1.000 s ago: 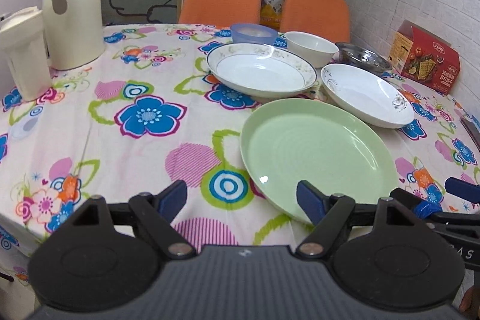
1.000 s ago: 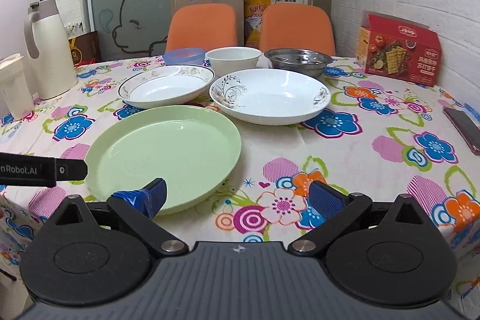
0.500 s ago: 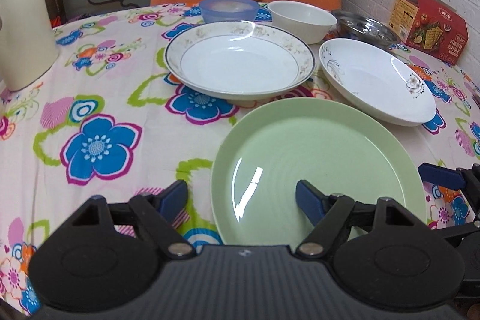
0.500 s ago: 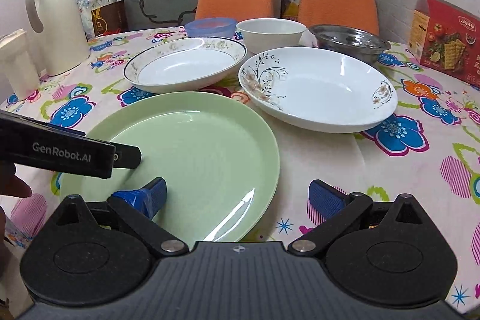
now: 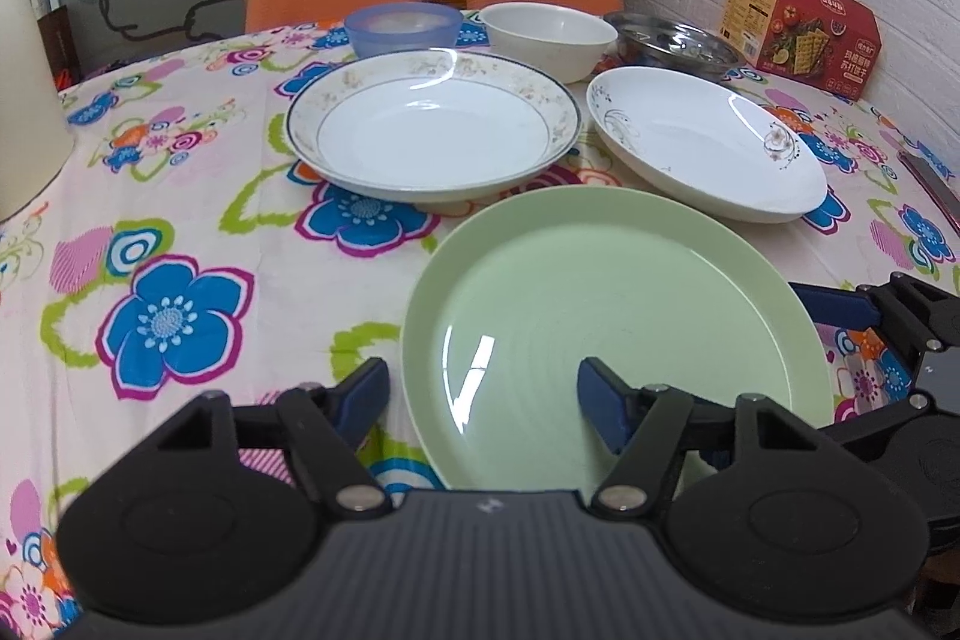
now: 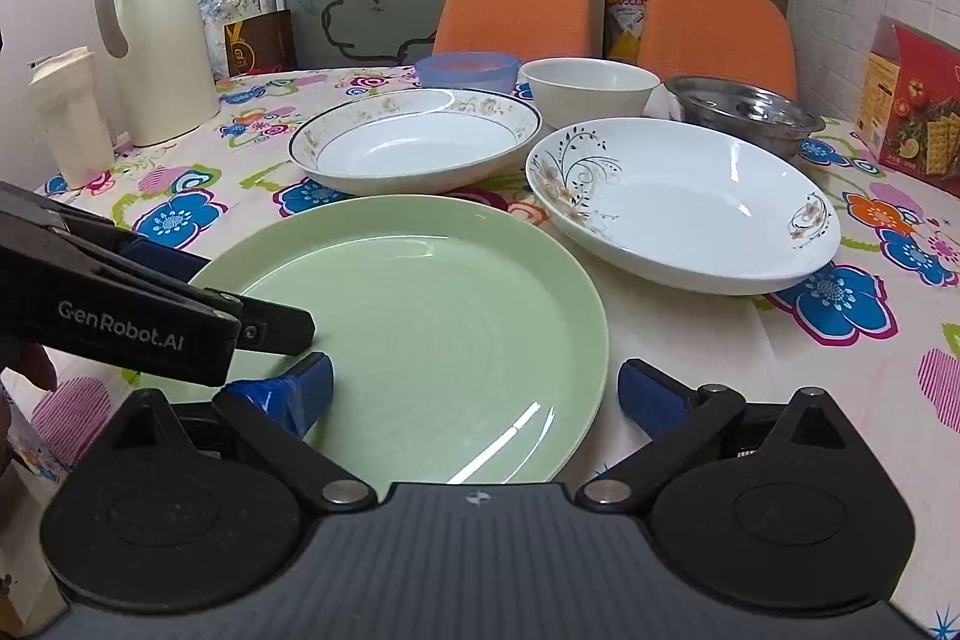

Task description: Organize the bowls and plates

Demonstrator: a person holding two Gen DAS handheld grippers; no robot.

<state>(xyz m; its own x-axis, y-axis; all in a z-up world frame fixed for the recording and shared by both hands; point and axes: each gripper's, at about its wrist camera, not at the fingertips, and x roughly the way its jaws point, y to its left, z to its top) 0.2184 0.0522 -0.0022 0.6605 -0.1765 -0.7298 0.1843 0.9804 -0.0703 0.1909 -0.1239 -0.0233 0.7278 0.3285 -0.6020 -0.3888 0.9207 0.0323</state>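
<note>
A round table wears a glossy cloth (image 5: pixel 198 196) printed with big blue, pink and orange flowers on a pale ground. Nearest on it lies a smooth, pale green plate (image 5: pixel 612 322), flat and shiny, with faint rings in its middle. The left gripper (image 5: pixel 483 397) stands spread wide across the plate's near left rim, one blue pad outside the rim and one over the plate, gripping nothing. The right gripper (image 6: pixel 474 391) is likewise spread wide across the near right rim, holding nothing.

Just beyond the green plate sit two glazed white deep plates, side by side: one with a dark line and a faded floral band (image 5: pixel 432 130), the other with a black scroll pattern (image 6: pixel 684 202). Behind them stand a translucent blue plastic bowl (image 5: pixel 403 28), a plain white bowl (image 5: pixel 549 37) and a dull steel bowl (image 6: pixel 744 112), in a row.

To the far left are a cream jug (image 6: pixel 159 40) with a curved handle and a small cream container (image 6: pixel 69 118). At the right edge stands a red cracker box (image 5: pixel 801 25). Two orange chairs (image 6: pixel 516 13) face the table, backed by a frosted glass panel with a cartoon outline and a white brick wall.
</note>
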